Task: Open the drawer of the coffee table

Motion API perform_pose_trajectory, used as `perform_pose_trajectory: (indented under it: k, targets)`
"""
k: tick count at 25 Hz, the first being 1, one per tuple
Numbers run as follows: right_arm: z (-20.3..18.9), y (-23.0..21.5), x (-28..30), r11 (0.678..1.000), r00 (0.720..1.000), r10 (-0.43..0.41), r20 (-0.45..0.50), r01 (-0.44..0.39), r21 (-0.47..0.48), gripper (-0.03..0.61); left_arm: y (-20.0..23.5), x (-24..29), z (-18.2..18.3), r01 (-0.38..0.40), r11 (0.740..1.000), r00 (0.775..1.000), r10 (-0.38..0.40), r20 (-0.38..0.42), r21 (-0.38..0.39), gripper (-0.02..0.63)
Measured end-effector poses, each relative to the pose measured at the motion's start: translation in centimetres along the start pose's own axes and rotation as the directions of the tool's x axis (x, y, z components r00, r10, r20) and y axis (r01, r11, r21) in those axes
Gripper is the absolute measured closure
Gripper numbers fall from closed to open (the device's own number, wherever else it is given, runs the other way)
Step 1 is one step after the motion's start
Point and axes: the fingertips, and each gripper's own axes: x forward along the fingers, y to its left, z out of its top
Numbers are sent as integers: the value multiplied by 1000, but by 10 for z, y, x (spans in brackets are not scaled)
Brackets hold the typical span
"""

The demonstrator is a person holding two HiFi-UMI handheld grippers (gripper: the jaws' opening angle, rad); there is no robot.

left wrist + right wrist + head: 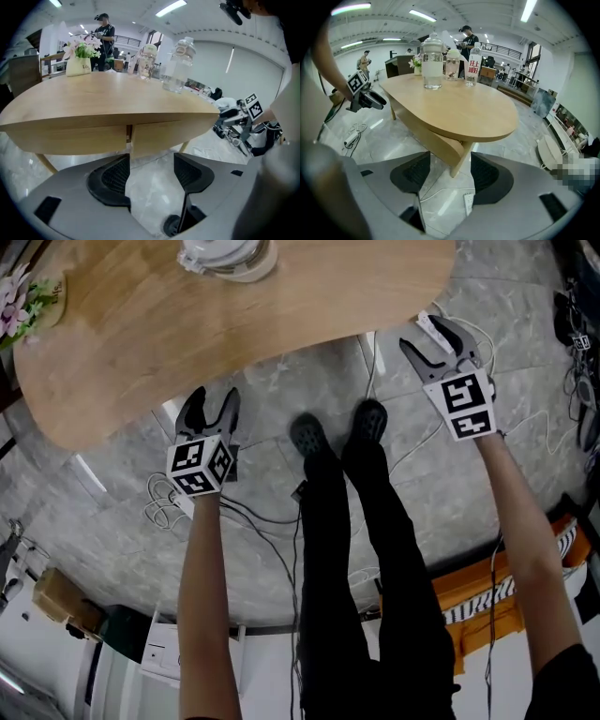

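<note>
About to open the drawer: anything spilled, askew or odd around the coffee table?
Nothing spilled or damaged: the jars stand upright on the coffee table, its drawer fronts look shut. Only loose cables trail over the floor near the person's shoes.

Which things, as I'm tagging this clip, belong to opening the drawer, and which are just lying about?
Job: coffee table, drawer front, left tongs, right tongs (both open, empty).
Lying about: flowers, glass jar, water bottle, floor cables, power strip.
</note>
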Motion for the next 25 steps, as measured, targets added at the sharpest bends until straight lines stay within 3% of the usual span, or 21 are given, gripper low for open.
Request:
perform_pose_trajectory:
  k: [3,9,25]
  targets:
    - [-1,-5,9,1000,1000,-2,-10,2,-16,341,7,10,2,-15,1000,1000,15,-3,-2,267]
    - [-2,-2,28,994,999,31,-43,-35,-99,339,14,26,13,-39,998,999,40,32,-42,213]
    - [6,3,37,995,999,20,-44,-24,-102,339,0,37,32,-49,998,996,51,72,-25,208]
